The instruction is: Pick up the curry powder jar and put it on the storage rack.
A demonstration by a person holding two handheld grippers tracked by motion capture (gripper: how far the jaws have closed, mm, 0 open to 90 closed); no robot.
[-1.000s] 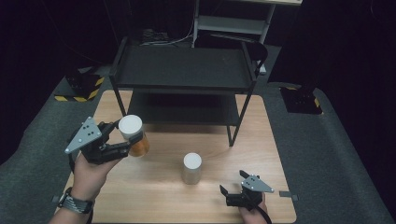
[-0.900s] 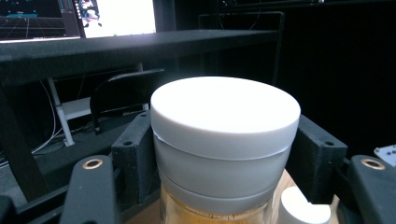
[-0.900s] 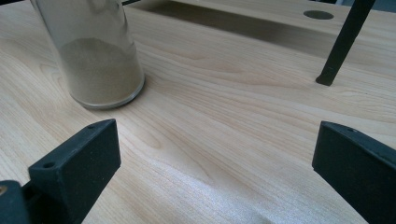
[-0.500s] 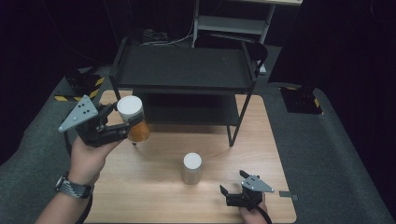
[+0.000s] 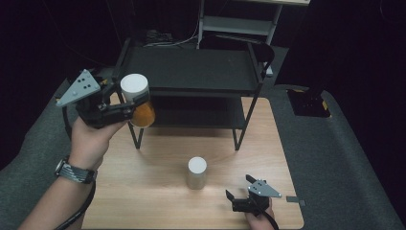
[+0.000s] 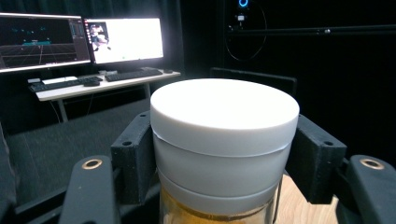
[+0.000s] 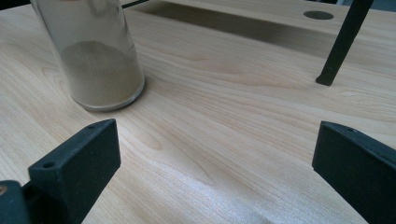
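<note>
The left tongs (image 5: 125, 106) are clamped on a round clear jar with a smooth white screw lid and amber-orange contents (image 5: 138, 99), their blocky matte black pads (image 6: 133, 156) pressing the lid from both sides. The jar is held upright in the air, off the surface, at the front left corner of the black metal two-tier shelf rack (image 5: 191, 72). The right tongs (image 5: 238, 191) lie low near the surface's front right edge, jaws spread wide with nothing between them. Just to their left stands a second clear cylindrical jar with a white lid and tan powder inside (image 5: 196, 172) — upright on the wood, apart from the tongs.

Two jars in all, two tongs, one rack. The surface (image 5: 158, 201) is pale wood-grain laminate, smooth with a slight sheen, ringed by grey carpet-like matting. The room around is dark — two lit monitors (image 6: 123, 39) and a keyboard sit on a white desk in the left gripper view.
</note>
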